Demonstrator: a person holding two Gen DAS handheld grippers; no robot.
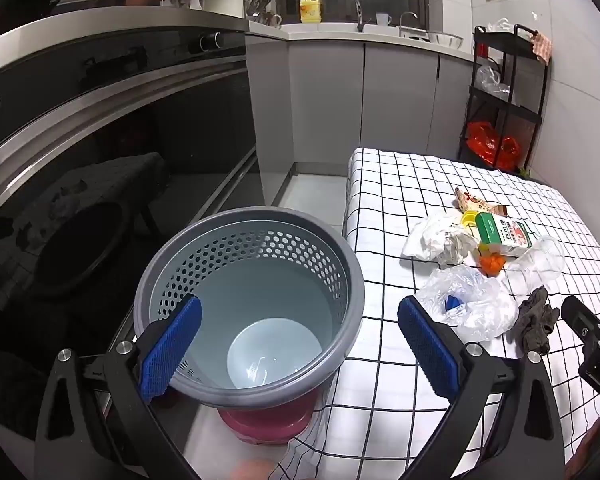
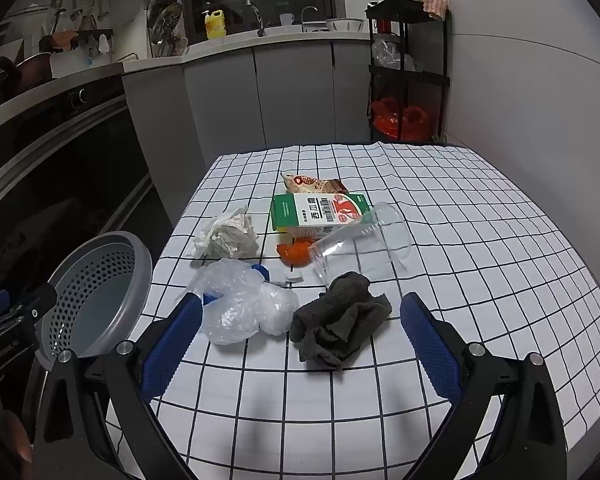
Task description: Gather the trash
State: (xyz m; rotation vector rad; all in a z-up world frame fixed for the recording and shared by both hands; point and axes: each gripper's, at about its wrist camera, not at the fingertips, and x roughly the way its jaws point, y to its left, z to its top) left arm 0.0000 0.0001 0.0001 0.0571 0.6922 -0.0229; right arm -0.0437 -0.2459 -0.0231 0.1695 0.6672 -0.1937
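Observation:
A grey perforated bin point(image 1: 256, 300) stands beside the checkered table point(image 1: 384, 380), empty inside; it also shows in the right wrist view point(image 2: 96, 292). My left gripper point(image 1: 300, 348) is open above the bin's near rim. My right gripper point(image 2: 300, 340) is open and empty over the table, just short of a dark grey rag point(image 2: 338, 326) and a clear plastic bag point(image 2: 240, 304). Beyond lie crumpled white paper point(image 2: 228, 236), a green and white carton point(image 2: 320, 212), a tipped clear cup point(image 2: 360, 240), orange peel point(image 2: 294, 252) and a snack wrapper point(image 2: 312, 184).
A dark oven front point(image 1: 100, 140) runs along the left. Grey cabinets point(image 2: 260, 92) and a counter with a yellow bottle point(image 2: 215, 24) stand behind. A black shelf rack point(image 2: 408, 68) with a red bag stands at the back right. The bin rests on a red stool point(image 1: 268, 424).

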